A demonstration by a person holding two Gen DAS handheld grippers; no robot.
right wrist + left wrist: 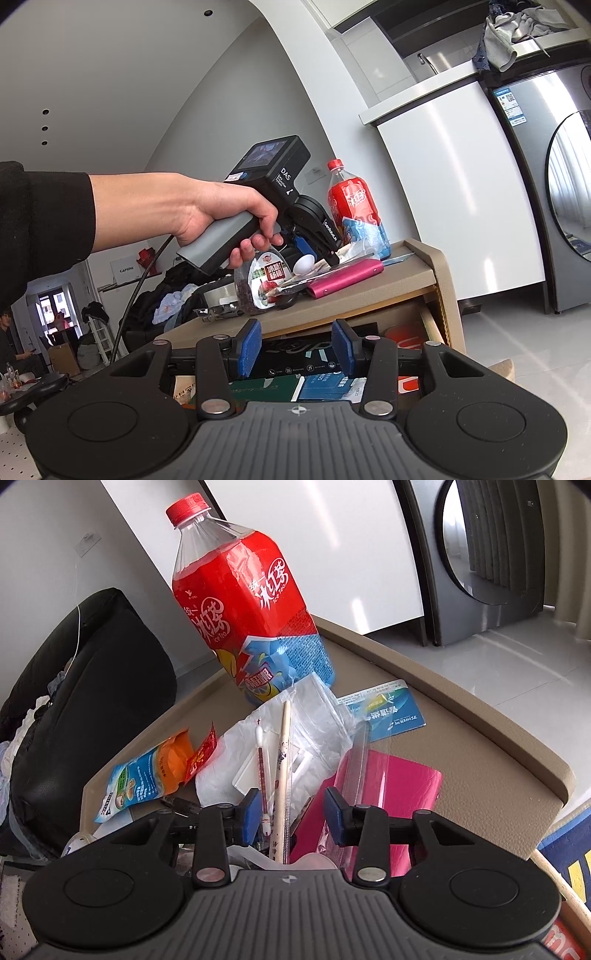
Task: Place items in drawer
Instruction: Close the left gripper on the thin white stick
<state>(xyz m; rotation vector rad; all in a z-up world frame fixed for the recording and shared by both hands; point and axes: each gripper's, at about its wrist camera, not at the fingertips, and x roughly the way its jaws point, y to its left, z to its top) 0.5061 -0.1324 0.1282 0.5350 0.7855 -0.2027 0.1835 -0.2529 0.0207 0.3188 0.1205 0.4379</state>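
Blue-padded left gripper (pixel 290 814), jaws released, straddles a chopstick (pixel 281 771) on the cluttered tabletop (pixel 480 775), apparently mid-pick; right gripper (pixel 295 350) hovers, jaws released, over the open drawer (pixel 432 328).

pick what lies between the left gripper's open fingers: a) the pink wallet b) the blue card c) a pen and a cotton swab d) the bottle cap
c: the left gripper is open over the clutter, and the pen and the cotton swab run up through the gap between its fingers, while the pink wallet lies off to the right.
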